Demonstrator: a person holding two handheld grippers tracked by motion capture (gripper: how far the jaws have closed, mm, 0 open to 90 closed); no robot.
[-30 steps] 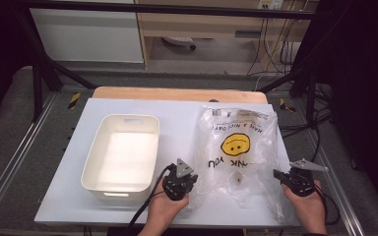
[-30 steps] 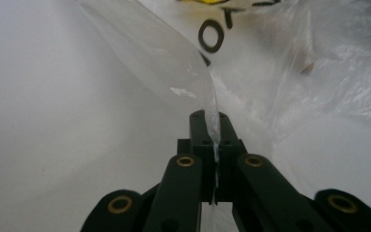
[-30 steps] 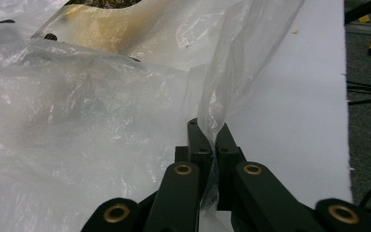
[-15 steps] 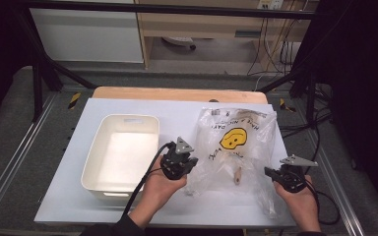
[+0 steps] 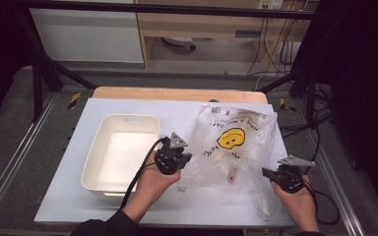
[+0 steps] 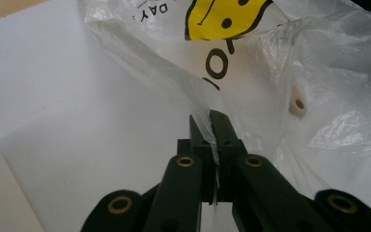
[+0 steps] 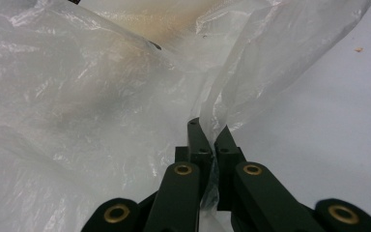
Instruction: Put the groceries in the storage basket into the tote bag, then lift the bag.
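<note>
A clear plastic bag (image 5: 236, 147) with a yellow smiley face (image 5: 230, 138) and black lettering lies on the white table, its near edges lifted. My left gripper (image 5: 177, 160) is shut on the bag's left edge (image 6: 207, 113), the film pinched between its black jaws. My right gripper (image 5: 270, 173) is shut on the bag's right edge (image 7: 211, 121). Inside the bag lies a small beige wooden piece (image 5: 233, 173), and the left gripper view shows a pale tube-like piece (image 6: 297, 102) through the film.
A white plastic bin (image 5: 123, 152) stands to the left of the bag, close to my left hand. The white table top (image 5: 78, 206) ends in a wooden strip (image 5: 177, 93) at the back. Metal rails and cables run along both sides.
My left gripper has risen and moved toward the back with the bag's edge in it. The bag has bunched up and lifted. My right gripper has stayed nearly where it was.
</note>
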